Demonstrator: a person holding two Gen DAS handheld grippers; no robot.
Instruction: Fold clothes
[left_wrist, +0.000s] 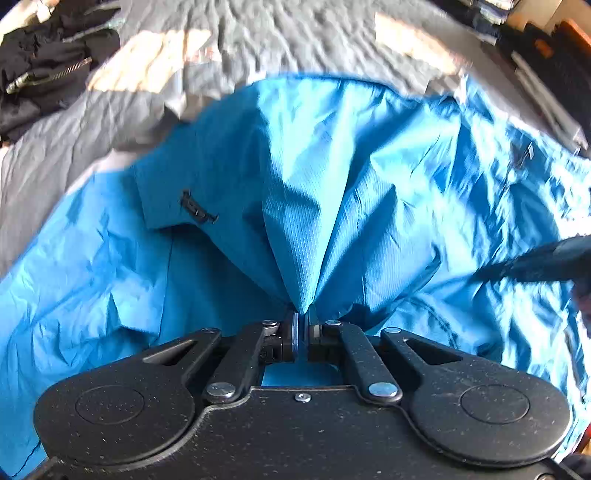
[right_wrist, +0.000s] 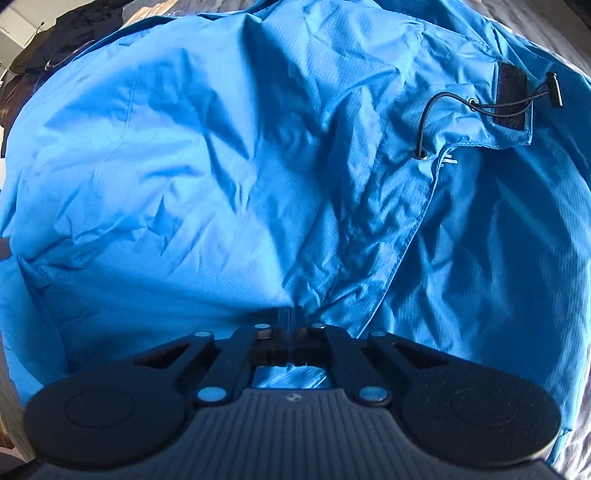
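A bright blue thin jacket (left_wrist: 388, 177) lies crumpled on a grey bedcover (left_wrist: 277, 40). My left gripper (left_wrist: 303, 317) is shut on a pinched fold of the jacket, and the cloth fans out in tight pleats from the jaws. In the right wrist view the same blue jacket (right_wrist: 192, 166) fills the frame. My right gripper (right_wrist: 293, 314) is shut on a fold of it near a seam edge. A black drawcord (right_wrist: 443, 110) and a black hook-and-loop patch (right_wrist: 511, 92) sit at the upper right. A small black tab (left_wrist: 195, 210) shows on the left part.
A black garment with a metal zipper (left_wrist: 48, 70) lies on the bedcover at the far left, and shows again as a black garment (right_wrist: 55, 40) at the top left. Dark furniture (left_wrist: 554, 48) stands beyond the bed's far right edge. A dark blurred shape (left_wrist: 546, 262) enters from the right.
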